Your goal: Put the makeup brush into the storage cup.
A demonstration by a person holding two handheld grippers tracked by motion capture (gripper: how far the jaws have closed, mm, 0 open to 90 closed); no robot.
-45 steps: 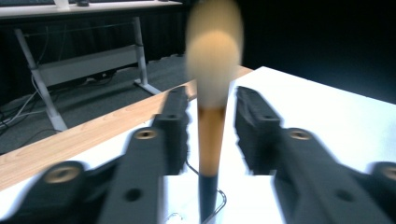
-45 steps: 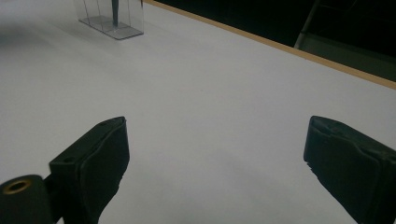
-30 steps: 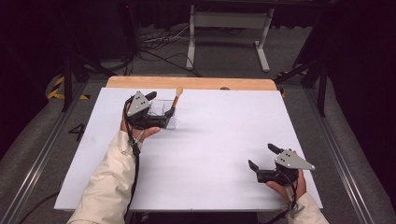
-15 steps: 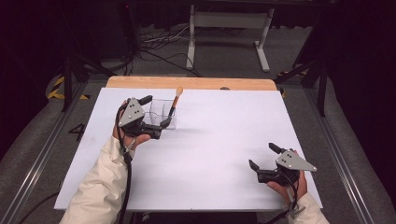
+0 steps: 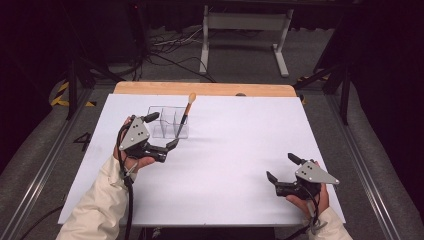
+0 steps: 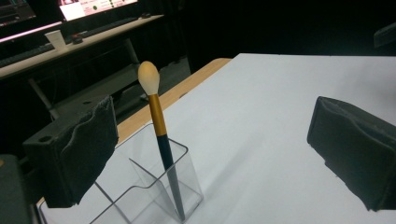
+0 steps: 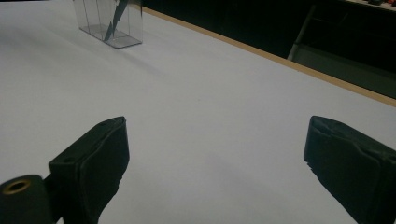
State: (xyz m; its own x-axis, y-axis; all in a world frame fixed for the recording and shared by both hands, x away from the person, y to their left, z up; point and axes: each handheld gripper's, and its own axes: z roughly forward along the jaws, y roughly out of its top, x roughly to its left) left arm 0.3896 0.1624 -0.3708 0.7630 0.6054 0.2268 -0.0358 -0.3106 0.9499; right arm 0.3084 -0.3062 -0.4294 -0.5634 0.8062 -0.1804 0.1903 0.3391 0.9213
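- My left claw [image 5: 162,131] hangs just beside the near left of the box [image 5: 169,121], my hand [image 5: 131,159] under it and my sleeve [image 5: 95,205] running back to the table's [image 5: 230,200] near left edge.
- It lies roughly level, aimed away from me and a little to the right, with the grey plate [image 5: 134,135] tipped toward the camera.
- Its jaws have just been opening and are spread wide with nothing between the pads; in the left gripper view [image 6: 210,154] the brush rises in the gap, farther off and untouched.
- My right claw [image 5: 280,167] sits low over the table's near right part, well apart from the box, my hand [image 5: 309,195] wrapped under it.
- It points up the table toward the left, jaws spread, and bare white surface lies between the pads in the right gripper view [image 7: 215,154].
- The brush [image 5: 184,116] stands in the box's right compartment, in the far left part of the table.
- Its long axis is near upright, leaning: the dark handle tip is down at the box floor, the gold band and pale head [image 6: 148,78] are up, clear of the rim.
- In the high view the head tilts away from me and slightly right, toward the wooden edge [image 5: 210,89].
- The box [image 6: 154,186] is clear plastic with inner dividers and rests flat on the table.
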